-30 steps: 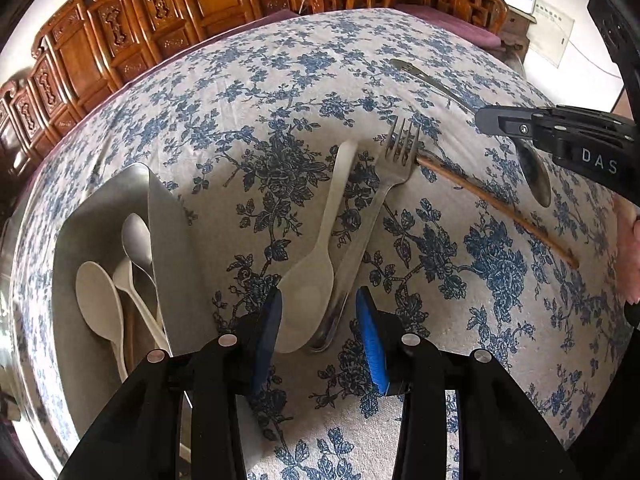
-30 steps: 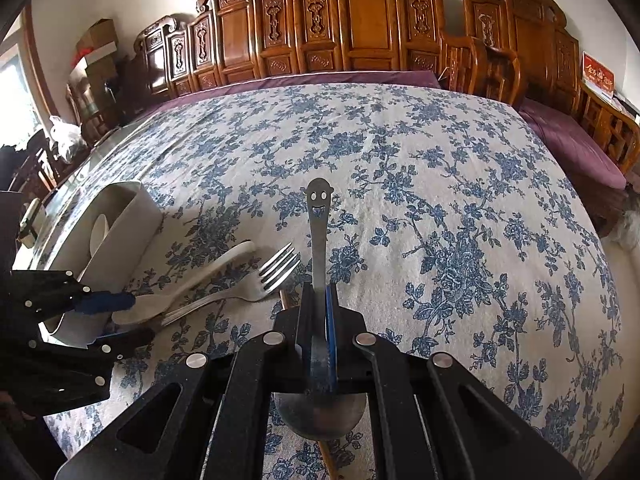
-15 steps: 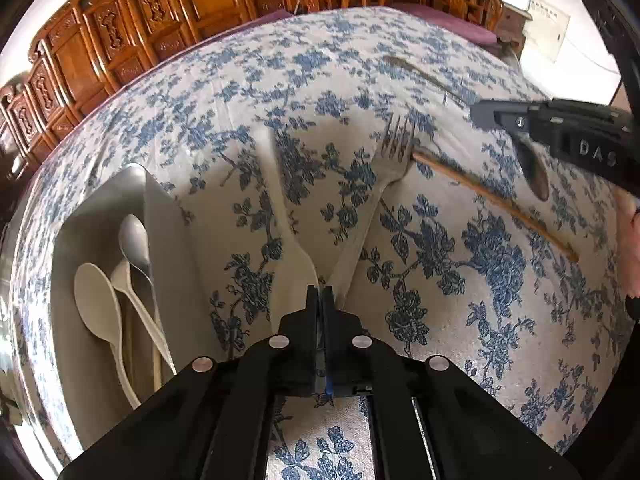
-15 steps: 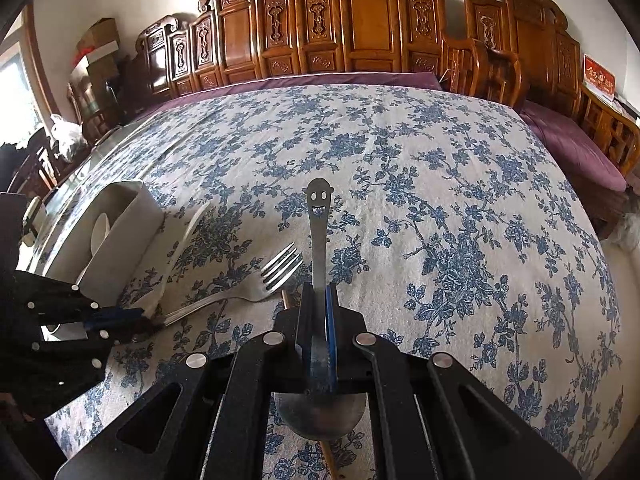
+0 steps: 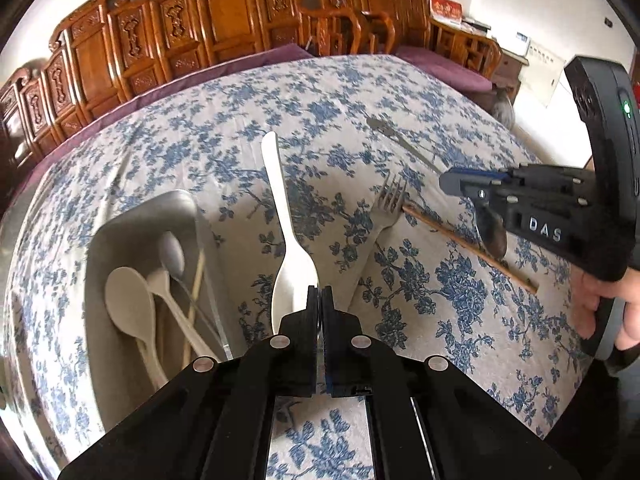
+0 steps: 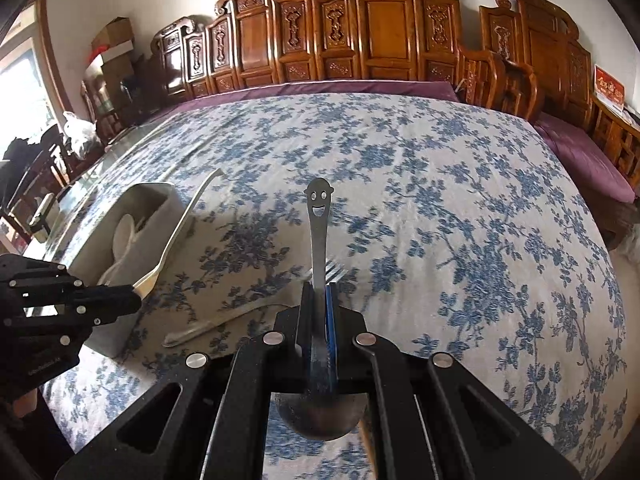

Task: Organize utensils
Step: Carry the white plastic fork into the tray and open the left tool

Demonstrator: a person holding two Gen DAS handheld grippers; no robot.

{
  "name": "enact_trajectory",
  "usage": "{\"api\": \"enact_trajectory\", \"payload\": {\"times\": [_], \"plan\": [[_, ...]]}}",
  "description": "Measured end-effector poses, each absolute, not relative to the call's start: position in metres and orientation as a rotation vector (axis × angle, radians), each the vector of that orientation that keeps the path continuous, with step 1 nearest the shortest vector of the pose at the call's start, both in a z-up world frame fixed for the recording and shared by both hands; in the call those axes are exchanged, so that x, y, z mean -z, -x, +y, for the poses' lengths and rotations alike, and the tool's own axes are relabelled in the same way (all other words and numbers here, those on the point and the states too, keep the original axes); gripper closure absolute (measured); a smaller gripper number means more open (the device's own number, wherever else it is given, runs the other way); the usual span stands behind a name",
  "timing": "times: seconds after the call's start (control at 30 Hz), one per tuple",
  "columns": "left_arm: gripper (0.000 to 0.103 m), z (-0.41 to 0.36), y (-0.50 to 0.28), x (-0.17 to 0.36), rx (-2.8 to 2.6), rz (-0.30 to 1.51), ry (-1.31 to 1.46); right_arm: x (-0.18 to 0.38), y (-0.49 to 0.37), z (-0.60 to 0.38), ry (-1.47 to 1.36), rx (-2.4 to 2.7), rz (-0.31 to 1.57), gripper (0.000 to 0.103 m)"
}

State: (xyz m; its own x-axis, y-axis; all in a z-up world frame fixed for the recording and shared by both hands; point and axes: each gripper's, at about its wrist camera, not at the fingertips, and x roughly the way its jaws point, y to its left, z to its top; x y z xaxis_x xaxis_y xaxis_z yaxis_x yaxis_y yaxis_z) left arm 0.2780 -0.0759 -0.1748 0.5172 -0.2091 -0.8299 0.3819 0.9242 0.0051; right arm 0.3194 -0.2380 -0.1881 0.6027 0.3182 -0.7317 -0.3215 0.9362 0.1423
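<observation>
A second ago the left gripper (image 5: 320, 300) stood spread over the white plastic spoon (image 5: 286, 236) lying on the tablecloth (image 5: 240, 128); its jaws have since closed on the spoon's bowl and the spoon is now lifted, handle tilted up and away, clear of the cloth. The metal fork (image 5: 382, 216) stays where it lay, just right of where the spoon was.

The right gripper (image 6: 320, 300) is unchanged: its jaws are pressed on the neck of a steel spoon with a smiley face cut into its handle end (image 6: 318, 232), bowl toward the camera, handle pointing forward above the table.

Counting: one fork on the cloth, one brown chopstick (image 5: 468, 244) touching its tines, one steel spoon and one white spoon in the grippers. The grey utensil tray (image 5: 132, 216) sits to the left and holds three spoons: two white, one metal, with a thin pale stick among them. A hand (image 5: 616, 304) holds the right gripper's grip.
</observation>
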Motion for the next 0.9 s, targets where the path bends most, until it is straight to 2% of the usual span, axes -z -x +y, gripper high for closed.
{"api": "enact_trajectory", "payload": {"times": [0.5,0.9], "plan": [[0.102,-0.021,-0.259,0.147,0.274,0.916,-0.140,0.177,-0.293,-0.187,0.061,-0.449,0.820,0.096],[0.102,0.018,-0.256,0.167,0.193,0.986,-0.105,0.177,-0.282,-0.169,0.091,-0.475,0.811,0.096]]}}
